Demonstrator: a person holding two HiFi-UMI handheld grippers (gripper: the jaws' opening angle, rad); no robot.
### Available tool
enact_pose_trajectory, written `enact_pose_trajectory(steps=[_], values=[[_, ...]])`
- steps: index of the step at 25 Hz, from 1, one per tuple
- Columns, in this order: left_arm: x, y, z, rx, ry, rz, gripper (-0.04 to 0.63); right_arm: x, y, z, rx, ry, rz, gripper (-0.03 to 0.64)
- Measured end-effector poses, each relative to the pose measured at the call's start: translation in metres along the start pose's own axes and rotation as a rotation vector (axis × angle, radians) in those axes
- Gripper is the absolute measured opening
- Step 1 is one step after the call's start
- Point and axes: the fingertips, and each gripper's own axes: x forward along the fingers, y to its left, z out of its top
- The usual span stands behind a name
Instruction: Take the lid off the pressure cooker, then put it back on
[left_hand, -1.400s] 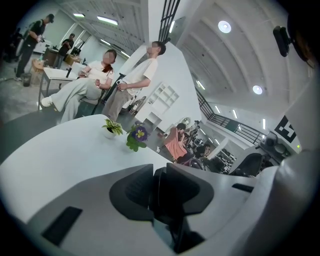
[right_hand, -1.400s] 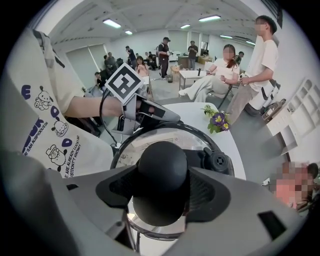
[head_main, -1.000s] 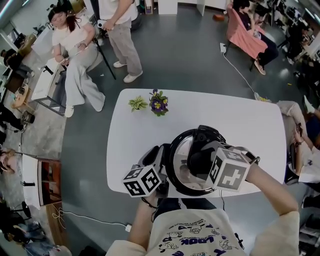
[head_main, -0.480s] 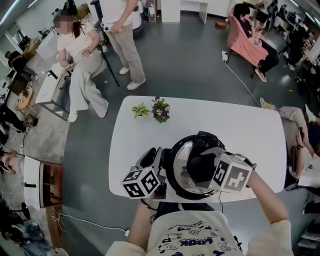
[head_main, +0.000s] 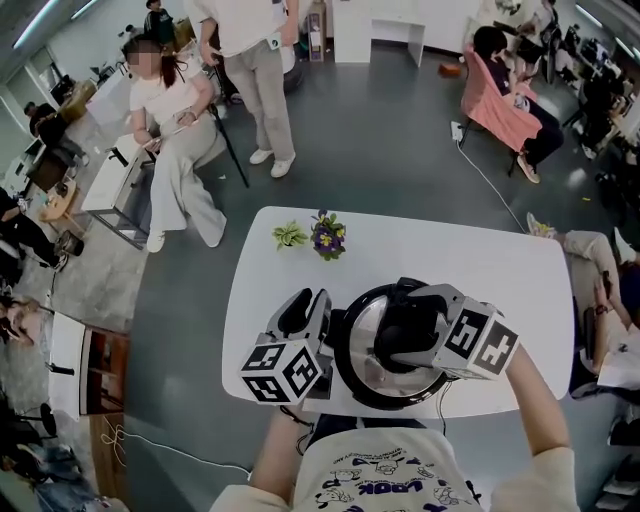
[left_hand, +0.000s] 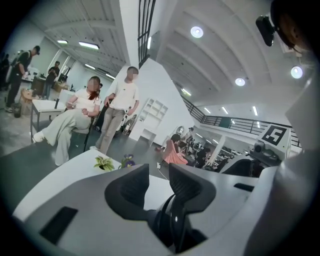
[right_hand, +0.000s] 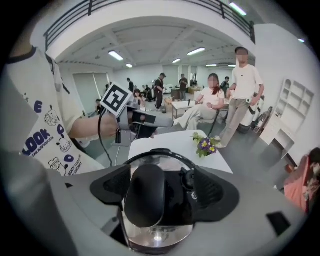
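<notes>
Lid (head_main: 362, 350) at near edge of tabletop (head_main: 480, 260) looks heavy, rigid, slick; I'd take its black handle (right_hand: 145, 195). Right gripper (right_hand: 162, 192) straddles it, jaws wide apart; left gripper (left_hand: 159, 179) opening, empty.

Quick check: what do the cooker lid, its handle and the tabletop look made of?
Lid: bright polished metal, likely steel, since it mirrors a light as a sharp spot.
Handle: matte black, probably moulded plastic, with a rounded shape and a dull sheen.
Tabletop: smooth, even white, perhaps laminate. The core can't be seen.
</notes>
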Motion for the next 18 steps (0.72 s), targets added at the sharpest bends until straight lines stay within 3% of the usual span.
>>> enact_pose_trajectory(steps=[4,11,18], values=[[-0.003,-0.016,0.031,0.074,-0.068,-0.009,0.129,-0.024,-0.029,0.026,0.047,-0.184,-0.148,0.380],[-0.008,-0.043,0.076,0.174,-0.192,0.004,0.127,-0.087,-0.076,0.050,0.224,-0.543,-0.492,0.273],[-0.014,-0.067,0.099,0.247,-0.291,0.026,0.084,-0.138,-0.096,0.040,0.360,-0.748,-0.780,0.179]])
